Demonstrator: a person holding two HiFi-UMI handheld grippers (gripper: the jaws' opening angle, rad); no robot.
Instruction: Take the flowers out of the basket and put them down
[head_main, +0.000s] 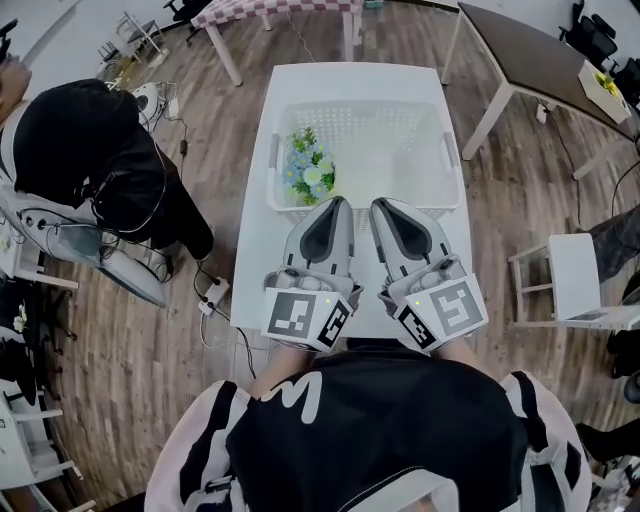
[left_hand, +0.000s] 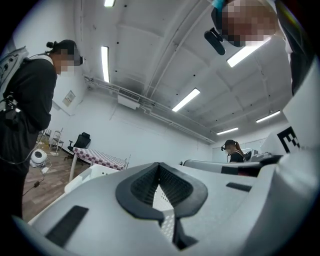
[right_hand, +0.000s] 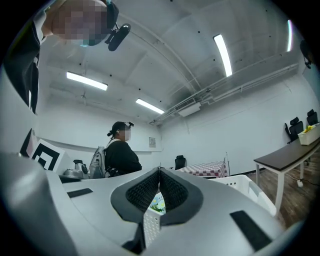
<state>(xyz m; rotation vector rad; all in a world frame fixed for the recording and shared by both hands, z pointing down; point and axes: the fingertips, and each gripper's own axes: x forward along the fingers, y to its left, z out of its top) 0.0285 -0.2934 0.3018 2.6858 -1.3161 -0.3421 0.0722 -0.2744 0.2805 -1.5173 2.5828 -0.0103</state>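
Your left gripper (head_main: 338, 204) and right gripper (head_main: 384, 206) lie side by side over the near end of the bench (head_main: 255, 270). Both point away from you at the laundry basket (head_main: 452, 160), and their tips reach its near rim. Each one is clenched with nothing in it. In the left gripper view, the left gripper (left_hand: 160, 166) has its jaw tips meeting, and the gap behind them shows only the basket's perforated white wall. In the right gripper view, the right gripper (right_hand: 160, 172) has its jaw tips together in the same way.

Around you is a wooden floor (head_main: 120, 380). A person in black (head_main: 90, 150) stands off to your left, a dark table (head_main: 520, 50) is at the far right, and a table with a checked cloth (head_main: 280, 8) is straight ahead. A white chair (head_main: 575, 280) sits to your right.

On the narrow white bench, the white basket takes up most of the far half. The flowers (head_main: 308, 168), a small bunch of pale blue and white blooms with green leaves, lie inside the basket in its near-left corner. They are just ahead of your left gripper's tip and a little to its left, near it but not touching. Your right gripper is farther from them, on the other side of the left one. From the right gripper, the flowers (right_hand: 157, 202) show through the gap behind the closed tips, beyond the basket wall.
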